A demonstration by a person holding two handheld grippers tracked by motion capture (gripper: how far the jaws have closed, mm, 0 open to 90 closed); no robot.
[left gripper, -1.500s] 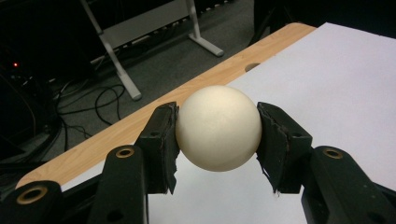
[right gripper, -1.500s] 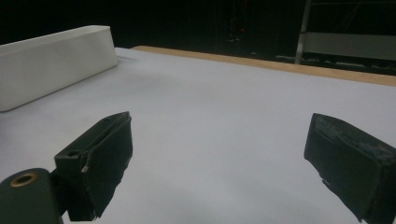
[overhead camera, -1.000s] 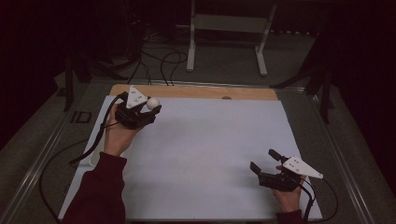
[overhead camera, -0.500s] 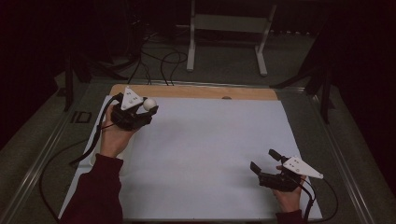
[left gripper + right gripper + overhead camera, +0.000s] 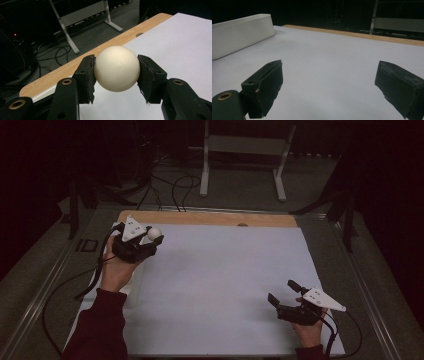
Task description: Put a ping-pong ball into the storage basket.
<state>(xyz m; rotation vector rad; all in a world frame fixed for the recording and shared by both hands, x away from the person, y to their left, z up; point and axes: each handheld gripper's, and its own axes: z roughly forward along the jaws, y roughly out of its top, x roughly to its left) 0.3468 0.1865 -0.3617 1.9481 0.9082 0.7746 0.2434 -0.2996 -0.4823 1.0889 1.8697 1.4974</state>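
I've got the white ball (image 5: 116, 68) clamped in my left gripper (image 5: 134, 246), lifted over the table's (image 5: 225, 285) far left corner, my right gripper (image 5: 329, 87) gaping empty, so pickup's done and placing remains.

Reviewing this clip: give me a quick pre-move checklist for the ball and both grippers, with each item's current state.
1. Ball clamped between both pads of the left gripper: ok.
2. Ball lifted off the white sheet: cannot tell.
3. Right gripper open, nothing between its jaws: ok.
4. Sheet ahead of the right gripper bare: ok.
5. White tray standing apart from the right gripper: ok.
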